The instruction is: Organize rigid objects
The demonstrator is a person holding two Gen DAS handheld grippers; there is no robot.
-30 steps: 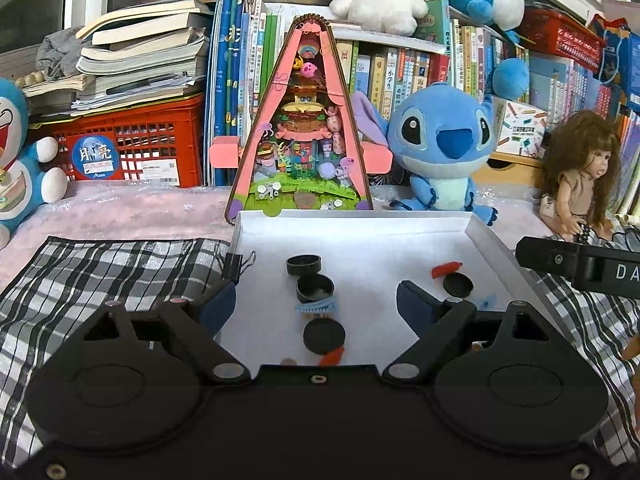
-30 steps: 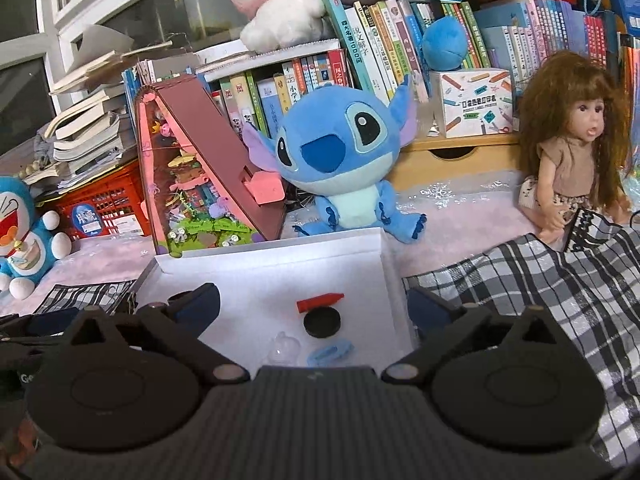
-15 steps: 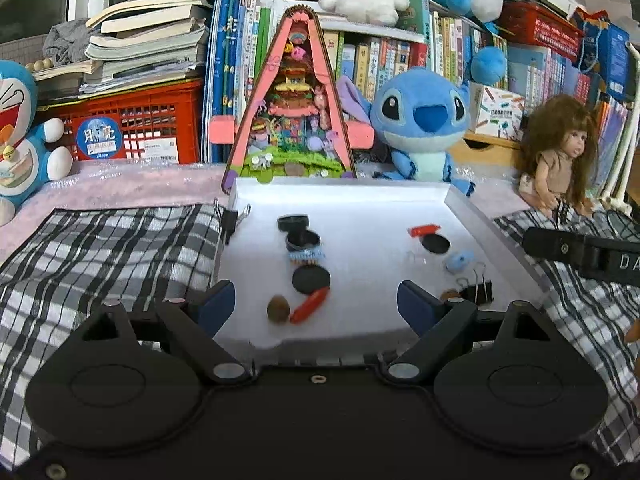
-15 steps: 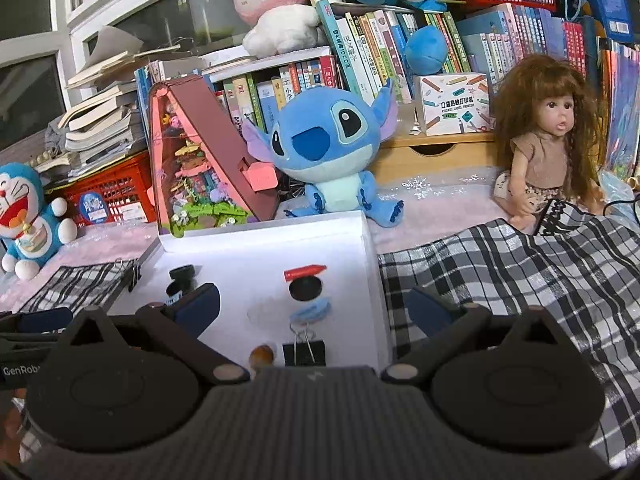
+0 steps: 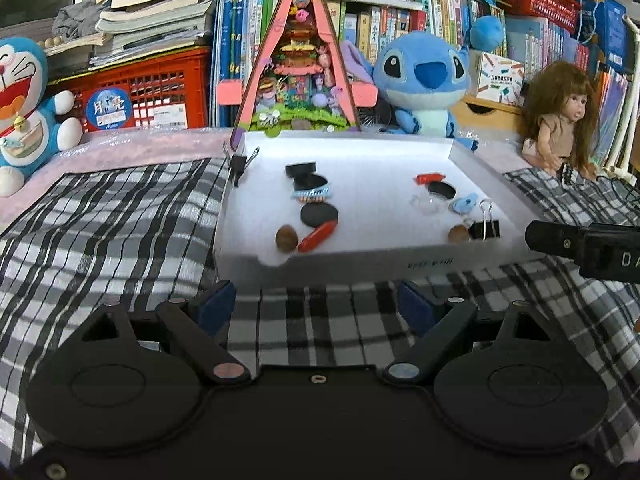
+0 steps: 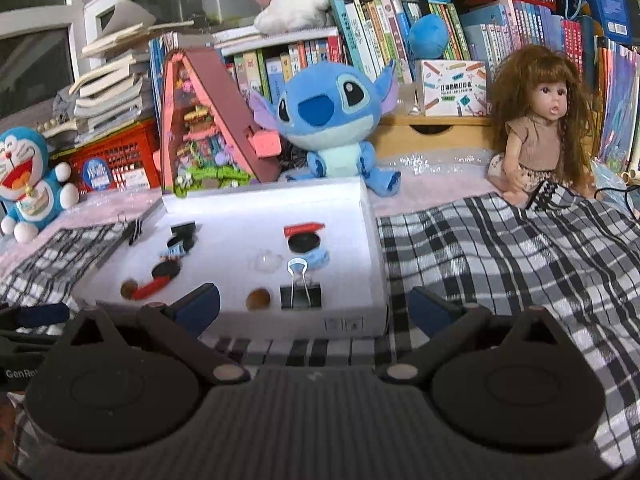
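Note:
A white tray (image 5: pixel 420 258) sits on a plaid cloth and also shows in the right wrist view (image 6: pixel 372 240). It holds several small things: black round lids (image 5: pixel 319 213), a blue comb clip (image 5: pixel 313 193), a red crayon-like stick (image 5: pixel 317 236), two brown nuts (image 5: pixel 286 238), a black binder clip (image 5: pixel 485 229) (image 6: pixel 301 294), a red piece (image 5: pixel 430 178), a pale blue piece (image 5: pixel 463 203). My left gripper (image 5: pixel 316 306) is open and empty in front of the tray's near wall. My right gripper (image 6: pixel 314 306) is open and empty at the tray's near right corner.
Behind the tray stand a pink triangular toy house (image 5: pixel 298 60), a blue Stitch plush (image 5: pixel 424 80), a doll (image 5: pixel 560 116), a Doraemon plush (image 5: pixel 24 108), a red crate (image 5: pixel 156 88) and shelves of books. A binder clip (image 5: pixel 239 164) grips the tray's far left corner.
Both grippers have pulled back and away from the tray; the tray's near wall and the plaid cloth in front of it have come into view. Both stay open and empty.

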